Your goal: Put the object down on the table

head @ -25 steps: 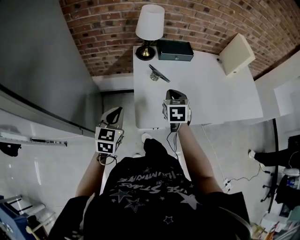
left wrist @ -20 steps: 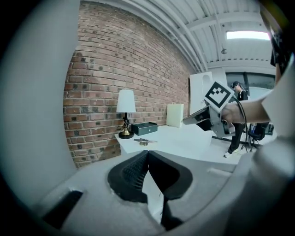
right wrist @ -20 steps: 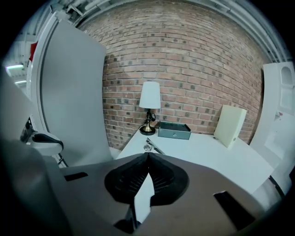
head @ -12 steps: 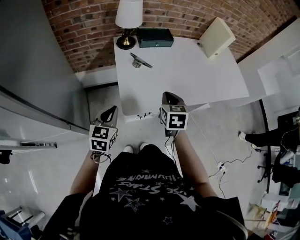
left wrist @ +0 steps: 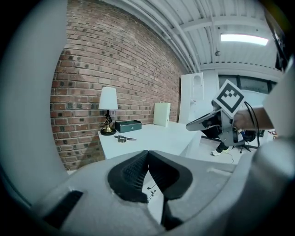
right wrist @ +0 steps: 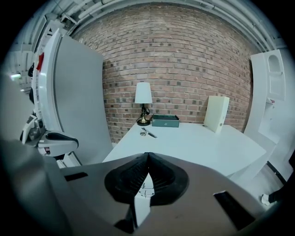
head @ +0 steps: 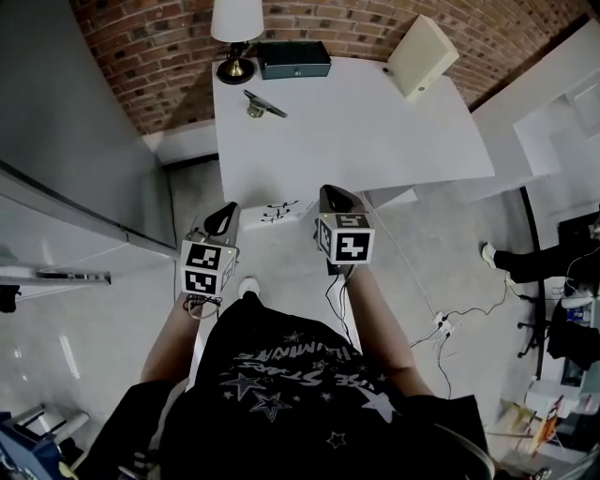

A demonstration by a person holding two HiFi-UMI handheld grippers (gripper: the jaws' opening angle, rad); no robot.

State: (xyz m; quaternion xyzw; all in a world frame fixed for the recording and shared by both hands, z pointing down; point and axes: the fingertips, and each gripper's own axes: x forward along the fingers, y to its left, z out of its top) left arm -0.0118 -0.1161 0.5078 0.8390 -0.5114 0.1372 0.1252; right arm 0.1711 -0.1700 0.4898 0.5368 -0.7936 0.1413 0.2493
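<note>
A small dark object with a round metal foot (head: 262,105) lies on the white table (head: 375,141), near the lamp. It also shows small in the left gripper view (left wrist: 123,138) and the right gripper view (right wrist: 148,133). My left gripper (head: 223,217) hangs over the floor just off the table's front left corner, shut, with nothing in it. My right gripper (head: 335,195) is at the table's front edge, also shut and empty. In each gripper's own view the jaw tips meet, left (left wrist: 147,153) and right (right wrist: 147,155).
At the table's back stand a white-shaded lamp (head: 234,23), a dark green box (head: 293,58) and a beige upright case (head: 422,54). A large grey panel (head: 75,122) stands left. Cables and a plug strip (head: 441,325) lie on the floor right, near a person's shoe (head: 491,255).
The person has backed away from the table: it has slid up in the head view. The right gripper, earlier over the tabletop, is now at its front edge. Both stay shut.
</note>
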